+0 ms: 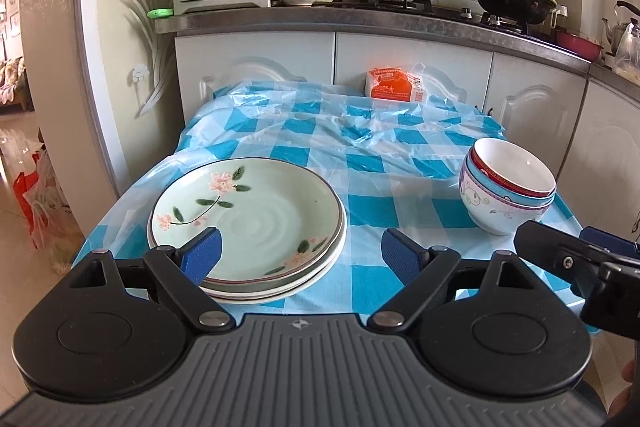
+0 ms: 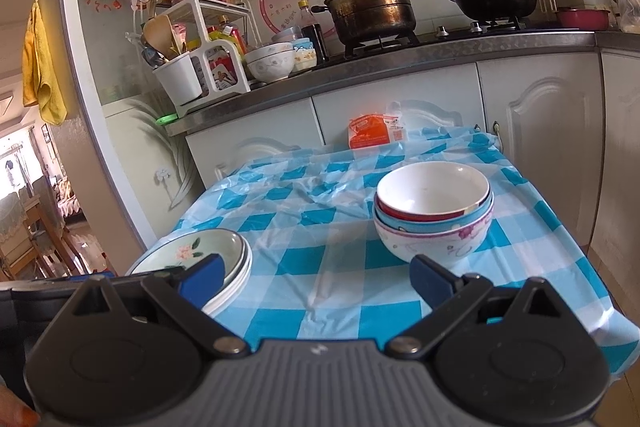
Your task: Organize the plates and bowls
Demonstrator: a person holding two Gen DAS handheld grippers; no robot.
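Where a checked tablecloth (image 1: 372, 203) fronts kitchen cabinets (image 1: 412, 63), each gripper (image 1: 300, 255) (image 2: 316, 279) gapes wide, empty.

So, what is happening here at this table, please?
A person holds a gripper in each hand over a table with a blue checked cover. Both the left gripper and the right gripper are open and hold nothing. The plates lie in one stack on the left, and the bowls sit nested in one stack on the right. Neither stack is touched by a gripper.
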